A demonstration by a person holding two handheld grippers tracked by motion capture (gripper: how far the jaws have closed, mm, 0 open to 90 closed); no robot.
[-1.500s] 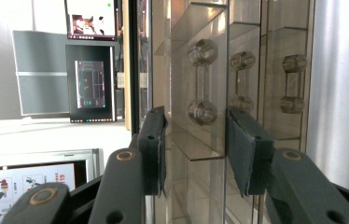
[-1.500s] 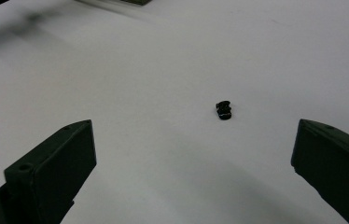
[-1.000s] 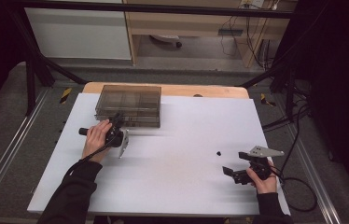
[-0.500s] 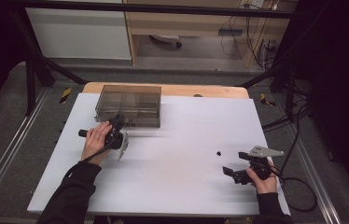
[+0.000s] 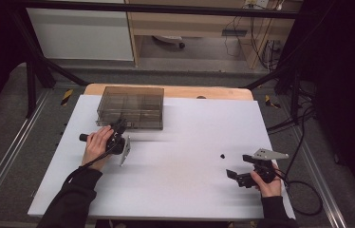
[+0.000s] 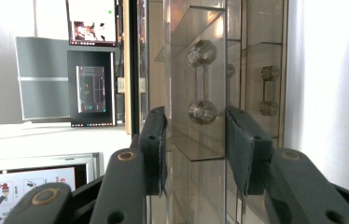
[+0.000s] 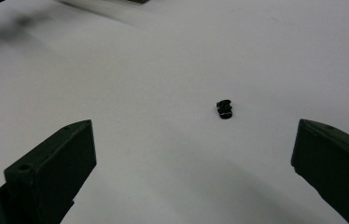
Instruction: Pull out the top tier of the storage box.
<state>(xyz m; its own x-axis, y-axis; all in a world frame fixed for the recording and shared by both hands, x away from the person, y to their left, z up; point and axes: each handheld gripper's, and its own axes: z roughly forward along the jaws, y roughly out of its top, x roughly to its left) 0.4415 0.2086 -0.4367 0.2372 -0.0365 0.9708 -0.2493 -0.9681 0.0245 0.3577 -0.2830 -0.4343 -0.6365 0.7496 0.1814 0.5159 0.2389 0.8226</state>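
The left claw (image 5: 120,127) sits partly open around a drawer handle (image 6: 202,81) of the clear box (image 5: 130,107) at the bench's (image 5: 185,190) far left, likely to pull it out. The right claw (image 5: 242,168) rests wide open and empty, near a small black part (image 5: 223,155).

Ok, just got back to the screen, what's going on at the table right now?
A person works with a hand-held gripper in each hand. The left hand-held gripper is at the front of the clear plastic drawer box, turned on its side, its jaws set either side of a drawer handle; whether the pads press on it I can't tell. The right hand-held gripper rests low over the white table, jaws wide open, pointing towards a small black piece lying loose ahead of it.
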